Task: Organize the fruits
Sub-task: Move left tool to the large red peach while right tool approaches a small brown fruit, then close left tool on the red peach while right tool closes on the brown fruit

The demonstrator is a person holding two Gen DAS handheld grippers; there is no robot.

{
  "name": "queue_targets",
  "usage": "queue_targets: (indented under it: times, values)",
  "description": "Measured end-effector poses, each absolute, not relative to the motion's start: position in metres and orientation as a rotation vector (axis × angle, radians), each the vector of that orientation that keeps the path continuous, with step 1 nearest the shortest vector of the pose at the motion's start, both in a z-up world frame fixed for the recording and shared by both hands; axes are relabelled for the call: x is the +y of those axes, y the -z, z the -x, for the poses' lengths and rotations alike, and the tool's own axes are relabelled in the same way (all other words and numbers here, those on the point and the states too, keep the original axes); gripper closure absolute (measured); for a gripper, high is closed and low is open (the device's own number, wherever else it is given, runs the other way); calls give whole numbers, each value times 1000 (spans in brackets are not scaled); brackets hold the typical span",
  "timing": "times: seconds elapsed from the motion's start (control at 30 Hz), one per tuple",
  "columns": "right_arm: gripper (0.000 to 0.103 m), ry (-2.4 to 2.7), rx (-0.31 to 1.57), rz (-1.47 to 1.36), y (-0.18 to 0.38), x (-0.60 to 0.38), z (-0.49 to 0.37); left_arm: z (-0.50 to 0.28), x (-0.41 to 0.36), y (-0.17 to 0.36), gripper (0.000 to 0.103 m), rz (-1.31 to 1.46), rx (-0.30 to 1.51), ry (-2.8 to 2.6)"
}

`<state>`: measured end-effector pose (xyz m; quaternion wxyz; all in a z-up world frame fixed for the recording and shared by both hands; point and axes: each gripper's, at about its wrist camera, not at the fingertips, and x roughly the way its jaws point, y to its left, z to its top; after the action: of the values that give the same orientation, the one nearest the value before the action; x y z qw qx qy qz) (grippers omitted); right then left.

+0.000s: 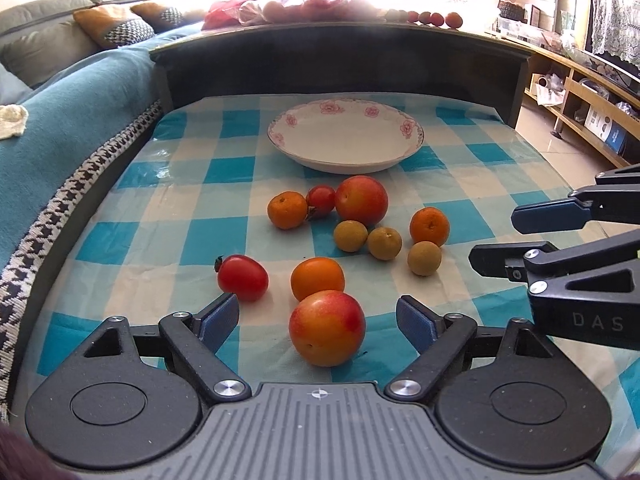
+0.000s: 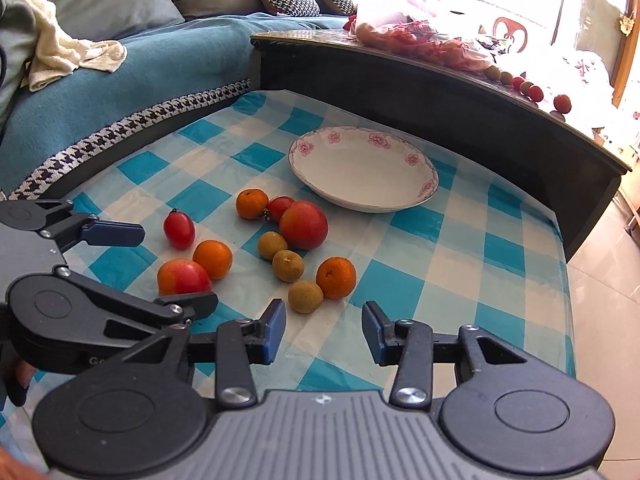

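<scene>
While the left gripper (image 1: 318, 320) stands spread with a plum (image 1: 327, 335) low in the frame between its untouching pads, the right gripper (image 2: 324, 330) gapes empty; beyond lie more fruit, then the plate (image 1: 344, 136) upper centre.

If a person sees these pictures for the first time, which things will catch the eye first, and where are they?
The eye falls first on the bright fruits scattered over the blue checked tablecloth, reds, oranges and dull greens. Just behind them stands an empty white plate with pink flowers on its rim. In the foreground, the open left gripper frames the nearest peach, with the right gripper empty beside it.
</scene>
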<state>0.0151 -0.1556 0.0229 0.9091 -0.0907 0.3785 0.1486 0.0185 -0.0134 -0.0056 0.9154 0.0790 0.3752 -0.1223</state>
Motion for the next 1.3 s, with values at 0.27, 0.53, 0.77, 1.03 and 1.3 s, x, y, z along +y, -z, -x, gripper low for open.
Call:
queue_targets:
  times: [0.27, 0.53, 0.77, 1.03, 1.3]
  values:
    - [60, -388, 835, 130, -14, -153, -38, -23, -10, 12, 13, -138, 798, 243]
    - [66, -399, 886, 55, 1, -148, -60, -26, -12, 15, 12, -124, 802, 252]
    - [94, -373, 960, 52, 14, -144, -70, -29, -19, 17, 13, -146, 797, 256]
    - [92, -403, 963, 7, 11, -147, -71, -28, -27, 22, 27, -171, 811, 305]
    - [79, -380, 949, -7, 11, -144, -76, -31, -26, 26, 32, -156, 839, 300]
